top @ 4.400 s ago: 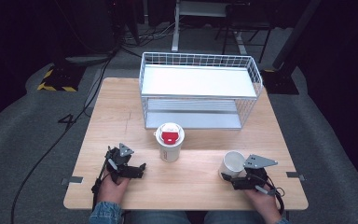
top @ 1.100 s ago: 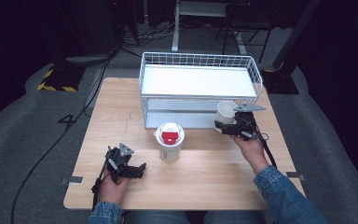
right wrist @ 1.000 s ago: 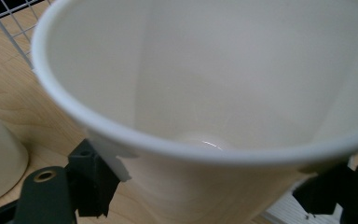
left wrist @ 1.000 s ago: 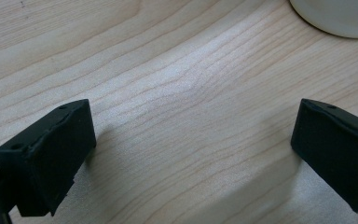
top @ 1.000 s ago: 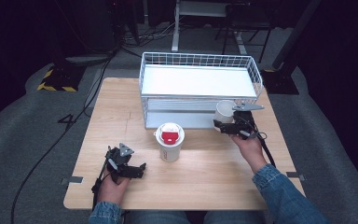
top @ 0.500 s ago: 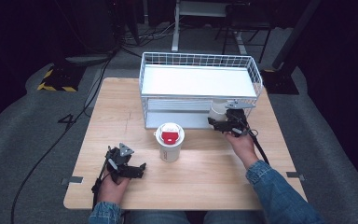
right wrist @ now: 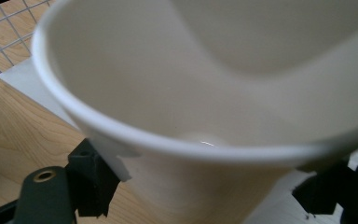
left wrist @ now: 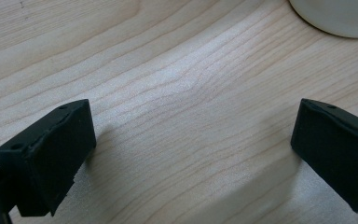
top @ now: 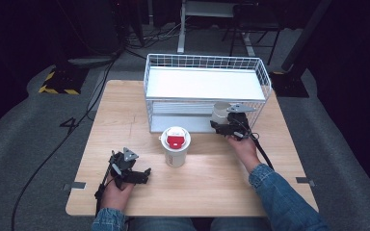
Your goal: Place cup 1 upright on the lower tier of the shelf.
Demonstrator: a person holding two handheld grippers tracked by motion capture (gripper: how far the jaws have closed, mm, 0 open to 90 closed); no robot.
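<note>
- Two tongs on one wooden bench (top: 125, 115); wire basket rack (top: 207, 91) takes the 12 o'clock half of it, its back edge near the bench's far edge.
- Right tongs (top: 221, 126) at about 2 o'clock, right at the rack's open front on its lower level; jaws closed on a white paper cup (top: 220, 113), held upright.
- Right gripper view: cup (right wrist: 214, 93) wall squeezed between both jaws, open mouth toward camera, inside empty; wire grid and white shelf sheet behind at upper left.
- Whether the cup base touches the shelf: cannot tell.
- Left tongs (top: 142, 174) at about 7 o'clock, near the bench's front-left part, resting low over the wood; jaws spread wide, nothing between them.
- Left gripper view: bare wood grain between the jaws (left wrist: 191, 154); rounded base of a pale cup at the top right edge.
- Second cup with a white lid and red label (top: 175, 146) stands upright near bench centre, between the two tongs, apart from both and from the rack front.
- Open room: left strip of bench at 9 to 11 o'clock is bare; front edge from 5 to 6 o'clock is bare except for the right forearm in a denim sleeve (top: 279, 192).
- Rack top shelf is bare white.
</note>
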